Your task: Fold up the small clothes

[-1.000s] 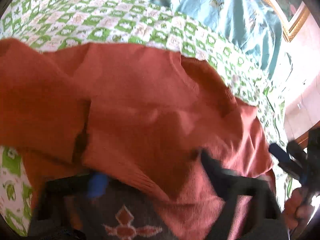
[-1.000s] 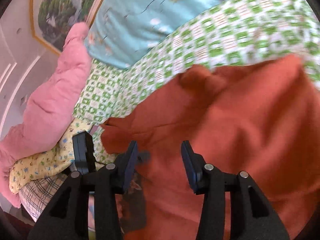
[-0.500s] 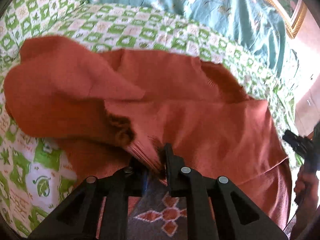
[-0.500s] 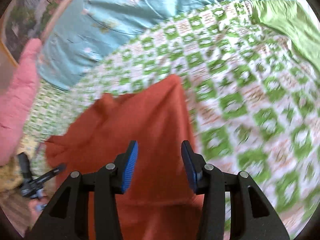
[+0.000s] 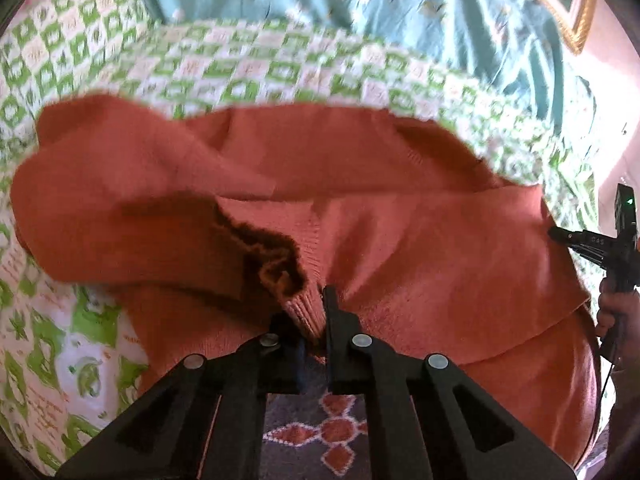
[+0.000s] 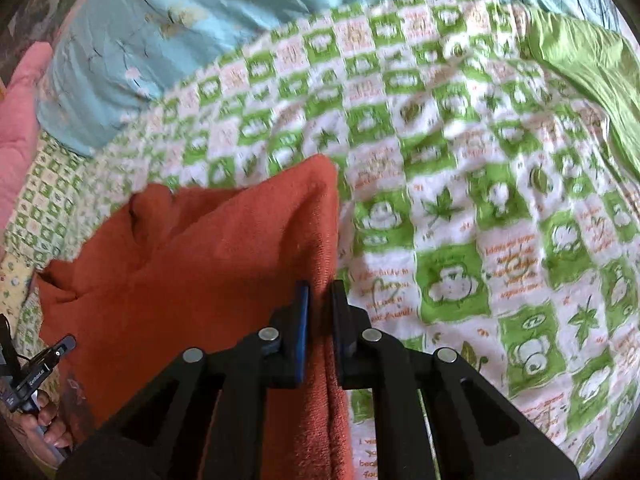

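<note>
- The rust-orange knitted sweater (image 5: 420,248) lies on the green-and-white checked bedspread (image 6: 460,208).
- A pale blue flowered quilt (image 6: 168,12) lies at the far side.
- A plain green cloth (image 6: 592,64) lies far right.

left gripper (image 5: 316,312): matte black plastic linkage, triangular cut-outs in both arms, four round silver rivets, blue pad lining one finger. right gripper (image 6: 320,312): same black build, four silver rivets, blue pad (image 6: 302,336) on one finger. green indicator light (image 5: 630,201) on its body, seen from left wrist; thin black cable below.
</note>
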`<state>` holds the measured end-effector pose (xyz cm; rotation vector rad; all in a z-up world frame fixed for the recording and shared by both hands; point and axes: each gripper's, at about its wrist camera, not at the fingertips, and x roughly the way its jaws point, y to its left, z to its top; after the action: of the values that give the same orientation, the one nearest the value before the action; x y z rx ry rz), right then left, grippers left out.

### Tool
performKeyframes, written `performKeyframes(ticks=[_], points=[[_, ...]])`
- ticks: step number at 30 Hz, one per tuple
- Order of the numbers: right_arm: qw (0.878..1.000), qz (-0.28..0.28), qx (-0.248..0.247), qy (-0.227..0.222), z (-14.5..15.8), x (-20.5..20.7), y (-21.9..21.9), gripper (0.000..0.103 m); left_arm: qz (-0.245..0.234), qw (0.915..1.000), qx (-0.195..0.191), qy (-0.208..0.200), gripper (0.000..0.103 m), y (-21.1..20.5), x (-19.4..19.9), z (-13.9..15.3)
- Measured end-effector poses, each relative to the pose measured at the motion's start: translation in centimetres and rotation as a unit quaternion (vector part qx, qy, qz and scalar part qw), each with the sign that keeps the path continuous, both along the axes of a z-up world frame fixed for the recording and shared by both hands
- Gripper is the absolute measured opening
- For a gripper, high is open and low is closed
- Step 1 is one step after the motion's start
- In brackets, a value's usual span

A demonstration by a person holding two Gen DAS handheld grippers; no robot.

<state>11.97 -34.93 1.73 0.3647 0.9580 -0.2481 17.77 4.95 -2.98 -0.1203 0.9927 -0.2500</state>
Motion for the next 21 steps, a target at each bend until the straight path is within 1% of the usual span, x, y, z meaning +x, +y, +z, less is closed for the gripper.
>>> performKeyframes(ticks=[1, 2, 3, 4, 6, 7, 10, 11, 12, 14, 16, 17, 18, 19, 20, 21], points=[[1.0, -0.006, 0.002, 0.007, -0.4, 0.0, -0.1, 0.016, -0.001, 1.0, -0.004, 0.002, 0.006, 0.3, -0.2, 0.0], [1.0, -0.013, 0.002, 0.01, -0.6, -0.2, 0.0, 0.019, -0.001, 1.0, -0.009, 0.003, 0.008, 0.8, -0.6, 0.2], [1.0, -0.017, 0.002, 0.007, -0.5, -0.3, 0.1, 0.024, 0.002, 0.9999, -0.009, 0.005, 0.016, 1.2, -0.9, 0.4], [1.0, -0.022, -0.001, 0.002, 0.0, -0.7, 0.4, 0.026, 0.004, 0.9999, -0.011, 0.005, 0.019, 1.7, -1.3, 0.6], [1.0, -0.021, 0.001, -0.016, 0.8, -1.6, 1.3, 0.036, 0.016, 0.9997, -0.016, 0.006, 0.026, 3.0, -2.2, 1.1], [0.999, -0.017, 0.004, -0.033, 1.6, -2.4, 2.1, 0.038, 0.021, 0.9996, -0.016, 0.005, 0.026, 3.5, -2.4, 1.2], [0.998, 0.004, 0.016, -0.061, 3.0, -4.2, 4.3, 0.039, 0.035, 0.9994, -0.003, 0.002, 0.027, 4.8, -3.2, 1.9], [0.997, 0.015, 0.026, -0.068, 3.3, -4.8, 5.1, 0.041, 0.038, 0.9992, -0.007, 0.004, 0.036, 5.3, -3.3, 2.2], [0.997, 0.024, 0.033, -0.071, 3.4, -5.3, 5.9, 0.042, 0.041, 0.999, -0.016, 0.006, 0.052, 5.7, -3.3, 2.5], [0.996, 0.038, 0.043, -0.071, 3.5, -6.3, 7.8, 0.043, 0.06, 0.9979, -0.022, -0.005, 0.069, 7.0, -3.4, 3.4], [0.994, 0.052, 0.06, -0.069, 3.2, -7.0, 9.3, 0.043, 0.073, 0.997, -0.01, -0.025, 0.069, 7.6, -3.6, 4.2], [0.994, 0.057, 0.07, -0.065, 2.9, -7.3, 10.0, 0.044, 0.07, 0.9972, -0.007, -0.024, 0.07, 7.8, -3.3, 4.4], [0.993, 0.06, 0.076, -0.061, 2.6, -7.6, 10.6, 0.044, 0.068, 0.9975, -0.013, -0.014, 0.071, 8.0, -2.9, 4.2], [0.993, 0.063, 0.077, -0.058, 2.4, -7.6, 11.2, 0.044, 0.069, 0.9973, -0.027, 0.0, 0.071, 8.3, -2.4, 3.9], [0.993, 0.067, 0.078, -0.052, 2.1, -7.6, 11.8, 0.044, 0.073, 0.996, -0.05, 0.012, 0.071, 8.8, -1.8, 3.6], [0.993, 0.071, 0.077, -0.047, 1.9, -7.6, 12.3, 0.044, 0.078, 0.9944, -0.068, 0.018, 0.071, 9.4, -1.3, 3.5]])
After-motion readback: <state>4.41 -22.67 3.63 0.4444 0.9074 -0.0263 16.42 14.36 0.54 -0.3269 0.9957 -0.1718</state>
